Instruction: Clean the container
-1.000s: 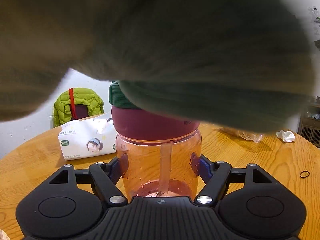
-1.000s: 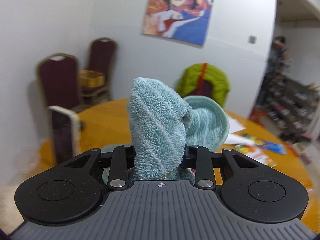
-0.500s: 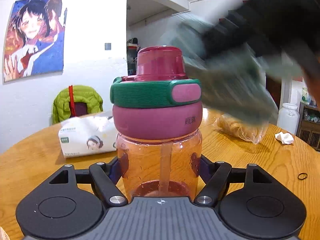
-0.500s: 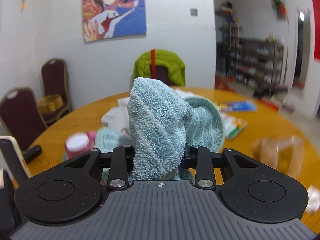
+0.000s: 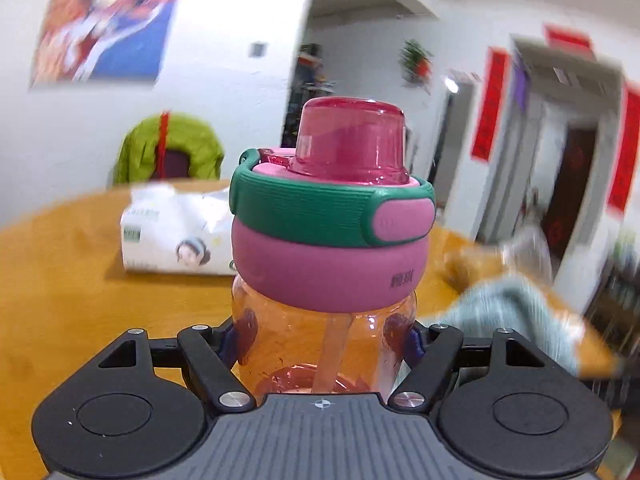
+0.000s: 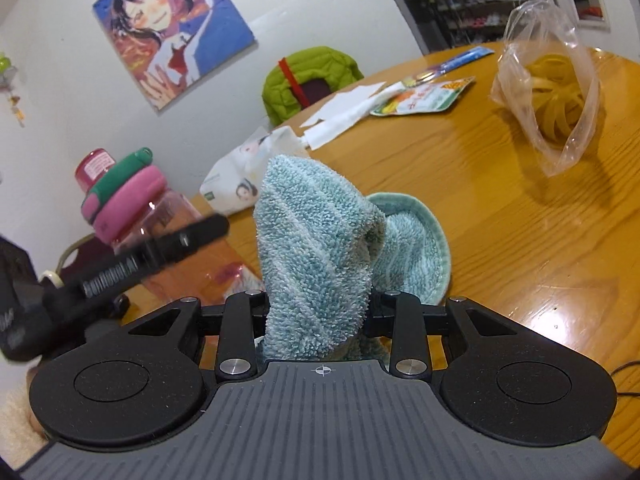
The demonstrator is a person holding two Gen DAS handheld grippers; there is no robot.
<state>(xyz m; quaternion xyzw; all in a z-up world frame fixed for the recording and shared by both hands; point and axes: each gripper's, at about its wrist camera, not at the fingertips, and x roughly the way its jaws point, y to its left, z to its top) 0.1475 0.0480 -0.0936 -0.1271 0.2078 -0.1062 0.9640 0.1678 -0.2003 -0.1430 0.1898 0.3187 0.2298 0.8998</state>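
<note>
A clear pink bottle (image 5: 320,332) with a pink lid, green strap and dome cap is tilted slightly right; my left gripper (image 5: 322,338) is shut on its body. The same bottle (image 6: 132,216) shows at the left of the right wrist view, leaning, with the left gripper's black frame blurred across it. My right gripper (image 6: 320,304) is shut on a folded teal terry cloth (image 6: 320,248) that stands up between its jaws. That cloth (image 5: 516,312) appears blurred low at the right of the bottle in the left wrist view, apart from it.
A round wooden table (image 6: 520,208) carries a tissue pack (image 5: 176,236), a clear bag of yellow rings (image 6: 552,92), loose papers and a snack packet (image 6: 424,96). A chair with a green jacket (image 6: 312,76) stands behind the table.
The cloth and right gripper swept off the bottle's top and dropped to its lower right side. The bottle now tilts a little to the right in the left gripper.
</note>
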